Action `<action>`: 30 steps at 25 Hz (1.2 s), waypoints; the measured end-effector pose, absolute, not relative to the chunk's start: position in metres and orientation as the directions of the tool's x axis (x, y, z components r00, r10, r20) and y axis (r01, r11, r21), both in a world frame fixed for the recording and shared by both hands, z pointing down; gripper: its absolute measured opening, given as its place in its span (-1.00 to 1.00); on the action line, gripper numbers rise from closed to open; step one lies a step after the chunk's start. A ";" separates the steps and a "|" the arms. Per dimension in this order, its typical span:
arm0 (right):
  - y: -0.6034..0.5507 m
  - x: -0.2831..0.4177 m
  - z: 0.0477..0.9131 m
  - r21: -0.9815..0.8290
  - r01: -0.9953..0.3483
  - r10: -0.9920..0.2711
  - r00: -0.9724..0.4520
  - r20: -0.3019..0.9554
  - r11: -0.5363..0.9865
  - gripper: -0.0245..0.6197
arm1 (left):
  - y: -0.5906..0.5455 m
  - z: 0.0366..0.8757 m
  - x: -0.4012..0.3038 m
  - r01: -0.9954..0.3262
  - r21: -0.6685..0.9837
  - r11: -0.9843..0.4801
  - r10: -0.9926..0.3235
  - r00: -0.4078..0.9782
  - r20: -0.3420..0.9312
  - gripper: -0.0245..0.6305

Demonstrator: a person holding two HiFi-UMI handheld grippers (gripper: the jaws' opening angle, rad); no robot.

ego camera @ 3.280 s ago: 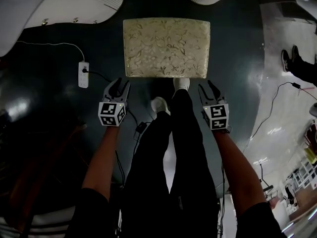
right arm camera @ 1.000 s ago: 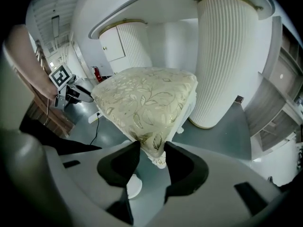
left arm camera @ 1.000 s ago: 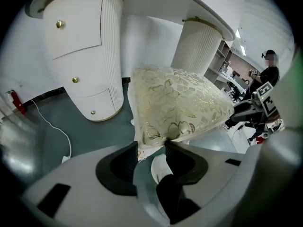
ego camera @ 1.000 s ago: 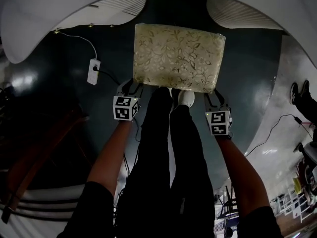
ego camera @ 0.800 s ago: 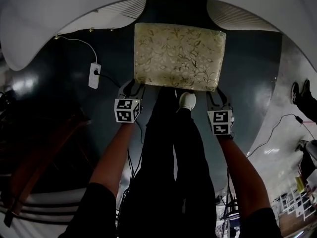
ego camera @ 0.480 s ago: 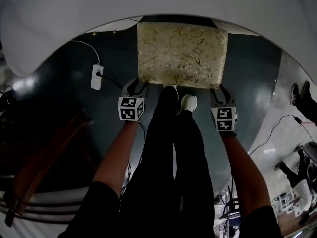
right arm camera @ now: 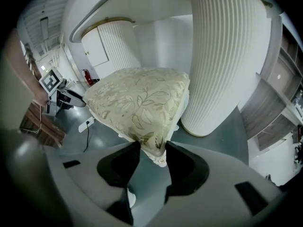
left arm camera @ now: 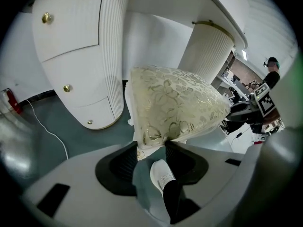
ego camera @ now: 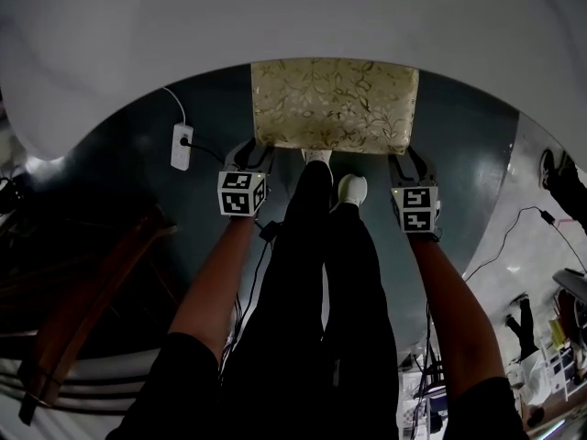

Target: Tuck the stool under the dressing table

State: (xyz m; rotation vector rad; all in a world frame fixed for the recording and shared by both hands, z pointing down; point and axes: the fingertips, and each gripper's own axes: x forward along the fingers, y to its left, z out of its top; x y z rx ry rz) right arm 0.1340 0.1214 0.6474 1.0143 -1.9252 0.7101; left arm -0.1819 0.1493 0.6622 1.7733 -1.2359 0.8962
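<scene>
The stool has a cream cushion with a gold leaf pattern, and its far edge lies under the white dressing table top. My left gripper is shut on the cushion's near left corner, which fills the gap between its black jaws. My right gripper is shut on the near right corner in the same way. The stool stands between the table's two ribbed white pedestals.
A white power strip with a cable lies on the dark floor left of the stool. The person's legs and white shoes stand just behind the stool. Dark wooden furniture is at the left. Another person's feet are at the far right.
In the earliest frame both grippers hung short of the stool; now they grip its near corners. The table top now covers the stool's far edge and more of the view.
</scene>
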 end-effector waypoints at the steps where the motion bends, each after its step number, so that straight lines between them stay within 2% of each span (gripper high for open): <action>1: 0.121 0.133 0.647 -0.103 -0.849 -0.381 -0.336 0.861 0.518 -0.37 | 0.148 0.662 -0.183 -0.954 0.199 -0.223 -0.403 0.277 0.872 -0.35; 11: 0.123 0.133 0.644 -0.083 -0.869 -0.407 -0.310 0.859 0.487 -0.37 | 0.144 0.659 -0.182 -0.935 0.195 -0.296 -0.391 0.305 0.869 -0.34; 23: 0.108 0.134 0.640 -0.041 -0.904 -0.474 -0.262 0.841 0.426 -0.39 | 0.133 0.657 -0.182 -0.931 0.229 -0.283 -0.419 0.335 0.844 -0.33; 30: 0.074 0.125 0.642 -0.040 -0.894 -0.501 -0.287 0.816 0.447 -0.39 | 0.098 0.659 -0.191 -0.942 0.216 -0.256 -0.452 0.314 0.835 -0.33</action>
